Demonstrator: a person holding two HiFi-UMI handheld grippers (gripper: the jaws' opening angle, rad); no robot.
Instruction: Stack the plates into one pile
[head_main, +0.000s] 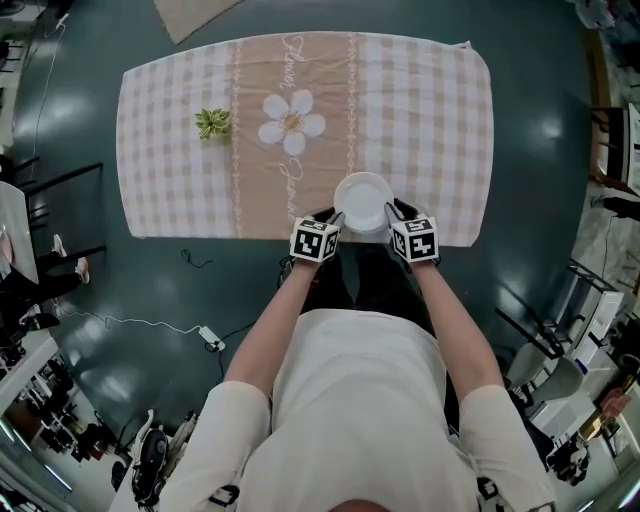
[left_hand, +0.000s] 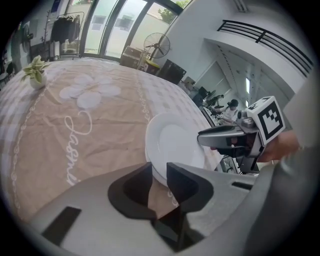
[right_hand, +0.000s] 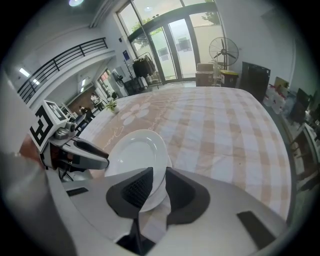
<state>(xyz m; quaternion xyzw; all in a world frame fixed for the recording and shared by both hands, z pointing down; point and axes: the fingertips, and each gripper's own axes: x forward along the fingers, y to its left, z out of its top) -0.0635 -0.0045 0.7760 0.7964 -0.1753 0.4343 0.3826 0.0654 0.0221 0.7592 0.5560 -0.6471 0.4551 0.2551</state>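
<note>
A small pile of white plates (head_main: 362, 203) is at the near edge of the table, held from both sides. My left gripper (head_main: 331, 215) is shut on the pile's left rim, and in the left gripper view that rim (left_hand: 172, 145) runs between the jaws of the left gripper (left_hand: 159, 172). On the opposite rim my right gripper (head_main: 396, 211) is shut; the right gripper view shows the plates (right_hand: 135, 155) wedged in the right gripper (right_hand: 159, 177). Each gripper view also shows the other gripper across the pile. I cannot tell whether the pile rests on the cloth.
The table wears a checked cloth (head_main: 420, 110) with a beige runner and a white flower print (head_main: 292, 122). A small potted plant (head_main: 212, 123) stands at the far left. Dark floor, a cable and furniture surround the table.
</note>
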